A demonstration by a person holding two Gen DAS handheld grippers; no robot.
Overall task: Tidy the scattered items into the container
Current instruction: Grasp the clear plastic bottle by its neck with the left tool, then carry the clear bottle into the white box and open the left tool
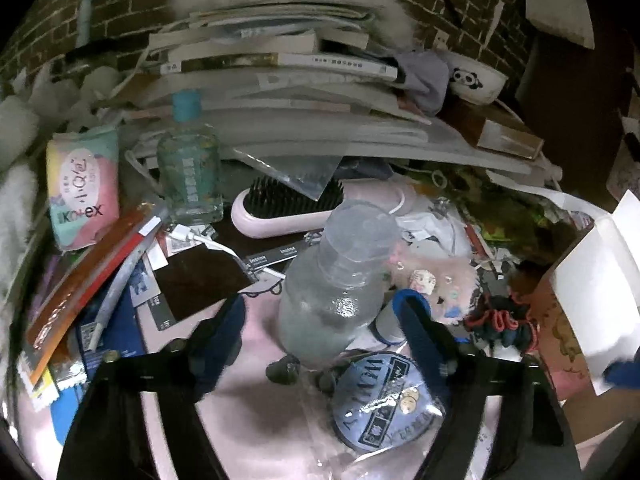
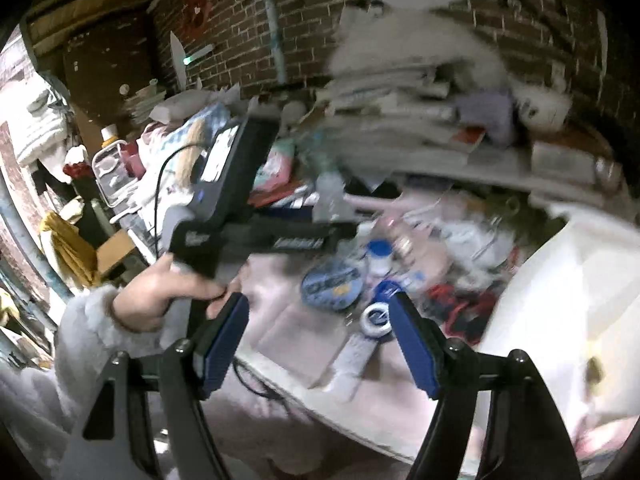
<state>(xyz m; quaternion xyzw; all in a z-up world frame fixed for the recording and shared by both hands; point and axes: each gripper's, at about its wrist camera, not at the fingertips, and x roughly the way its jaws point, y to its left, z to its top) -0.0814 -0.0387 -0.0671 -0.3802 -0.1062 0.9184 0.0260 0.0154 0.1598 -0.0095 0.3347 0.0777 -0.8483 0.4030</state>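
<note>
Left wrist view: left hand-held gripper [image 1: 320, 312] gapes wide around a clear plastic bottle [image 1: 340, 280], not gripping; hairbrush [image 1: 288, 212] behind it, white container [image 1: 596, 280] right. Right hand-held gripper [image 2: 318, 320] open, empty.

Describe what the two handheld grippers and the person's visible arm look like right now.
Both grippers have black angular finger frames with bolt heads and flat blue pads: left gripper, right gripper. In the right wrist view the left gripper's black handle carries a white label and a thin black cable. The hand emerges from a fluffy pale grey sleeve.
</note>
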